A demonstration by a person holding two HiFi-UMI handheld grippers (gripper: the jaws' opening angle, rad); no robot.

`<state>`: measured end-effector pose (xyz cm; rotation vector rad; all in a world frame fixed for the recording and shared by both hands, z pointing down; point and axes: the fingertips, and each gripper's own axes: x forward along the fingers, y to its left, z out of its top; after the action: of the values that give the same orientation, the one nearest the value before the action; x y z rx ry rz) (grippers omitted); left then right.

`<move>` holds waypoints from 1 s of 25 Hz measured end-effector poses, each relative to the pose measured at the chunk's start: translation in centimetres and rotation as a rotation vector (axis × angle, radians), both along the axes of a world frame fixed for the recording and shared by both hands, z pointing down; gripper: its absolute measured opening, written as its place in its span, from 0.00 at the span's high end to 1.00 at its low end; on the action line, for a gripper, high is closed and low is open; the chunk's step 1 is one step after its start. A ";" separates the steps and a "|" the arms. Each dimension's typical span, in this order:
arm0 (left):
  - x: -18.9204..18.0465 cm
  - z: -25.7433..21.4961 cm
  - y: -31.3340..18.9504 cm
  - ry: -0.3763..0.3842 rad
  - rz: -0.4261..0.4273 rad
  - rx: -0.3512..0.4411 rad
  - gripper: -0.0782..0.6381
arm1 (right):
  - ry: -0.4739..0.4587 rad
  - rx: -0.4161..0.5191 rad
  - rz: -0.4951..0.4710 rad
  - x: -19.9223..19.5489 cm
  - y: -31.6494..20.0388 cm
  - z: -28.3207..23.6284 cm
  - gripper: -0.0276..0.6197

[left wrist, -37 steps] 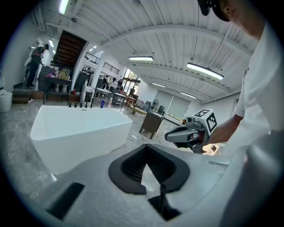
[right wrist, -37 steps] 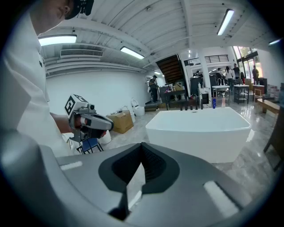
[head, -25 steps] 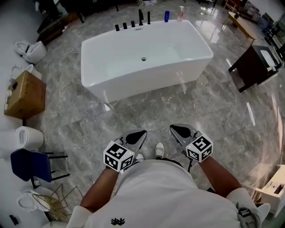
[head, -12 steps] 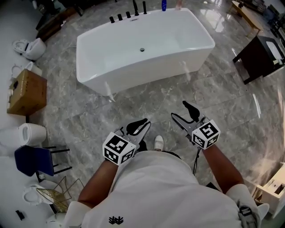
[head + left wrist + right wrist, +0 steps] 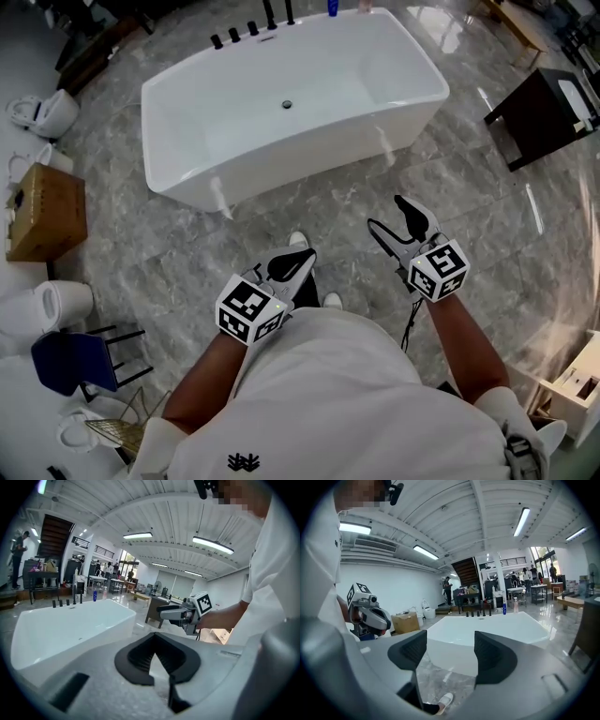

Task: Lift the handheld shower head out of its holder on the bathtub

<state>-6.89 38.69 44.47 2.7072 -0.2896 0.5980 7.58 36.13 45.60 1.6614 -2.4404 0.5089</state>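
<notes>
The white bathtub (image 5: 281, 164) stands ahead on the grey marble floor. A row of black fittings (image 5: 251, 28) lines its far rim, two of them tall and slim. I cannot tell which one is the shower head. They also show small in the left gripper view, the black fittings (image 5: 68, 602), and in the right gripper view, the black fittings (image 5: 478, 612). My left gripper (image 5: 292, 264) is held low near my body, shut and empty. My right gripper (image 5: 397, 223) points at the tub; its jaws are opening wide with nothing between them. Both are well short of the tub.
A dark cabinet (image 5: 542, 111) stands to the right of the tub. To the left are a cardboard box (image 5: 45, 211), toilets (image 5: 58, 302) and a blue chair (image 5: 67, 362). A blue bottle (image 5: 332, 7) stands behind the tub. People stand far off (image 5: 448, 590).
Both grippers have moved forward toward the tub, which now fills more of the head view. The right gripper's jaws have gone from shut to wide open. The left jaws stayed shut.
</notes>
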 end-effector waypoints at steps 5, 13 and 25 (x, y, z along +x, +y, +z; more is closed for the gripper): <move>2.2 -0.5 -7.8 0.009 0.045 -0.022 0.88 | 0.030 -0.029 0.043 2.1 -6.7 -0.7 0.47; 1.7 -1.2 -18.7 0.033 0.096 -0.047 0.88 | 0.052 -0.046 0.034 0.7 -19.0 -0.9 0.47; -1.2 -0.9 -30.6 0.097 -0.094 -0.102 0.88 | 0.089 -0.059 -0.058 -0.7 -32.1 -0.6 0.50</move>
<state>-8.04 8.11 43.54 2.5984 -0.3495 0.4409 6.88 4.01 45.04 1.5517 -2.3782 0.4835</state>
